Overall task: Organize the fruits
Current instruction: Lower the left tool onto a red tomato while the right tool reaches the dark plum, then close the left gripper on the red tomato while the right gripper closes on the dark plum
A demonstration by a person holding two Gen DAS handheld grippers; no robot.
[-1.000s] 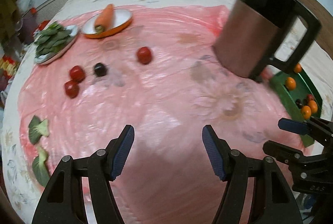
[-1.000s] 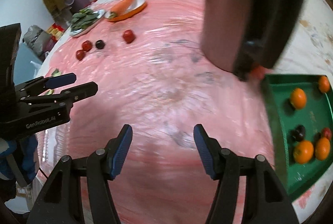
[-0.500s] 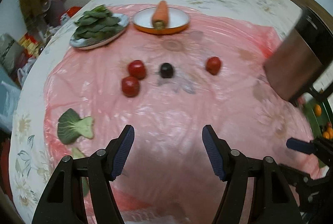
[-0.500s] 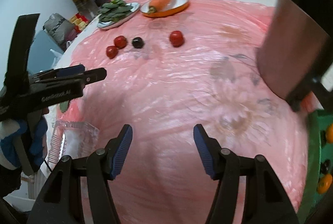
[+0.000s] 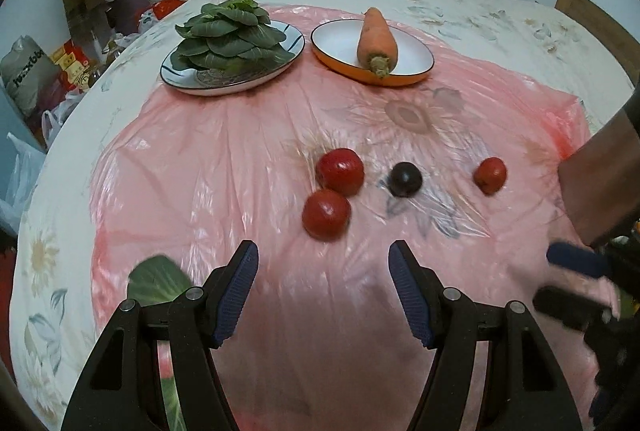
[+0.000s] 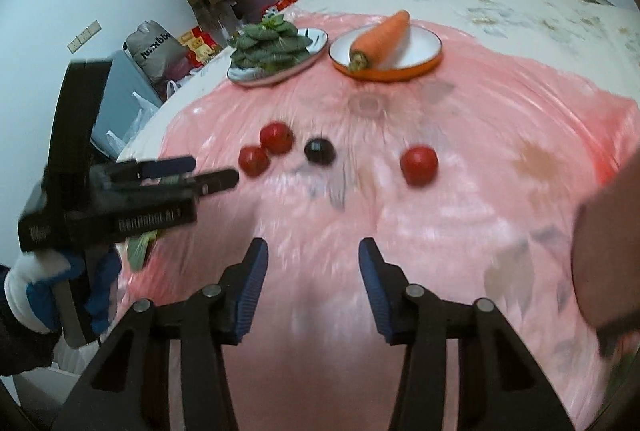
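Fruits now loom nearer, kettle nearly gone | two tomatoes [image 5: 334,199] mid-table, just ahead of empty, half-spread left gripper [image 5: 323,291] | right gripper [image 6: 313,281] closing, empty

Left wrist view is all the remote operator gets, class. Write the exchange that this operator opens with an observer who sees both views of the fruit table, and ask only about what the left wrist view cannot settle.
Operator: The right hand-held gripper is a blur at my edge. Is anything between its blue pads?
Observer: No. The right hand-held gripper is empty, and its jaws are closing over the bare pink plastic sheet.
Operator: And what is holding my own left hand-held gripper?
Observer: A hand in a blue and white glove grips the handle of the left hand-held gripper, whose tips point towards the two round red tomatoes that lie side by side.
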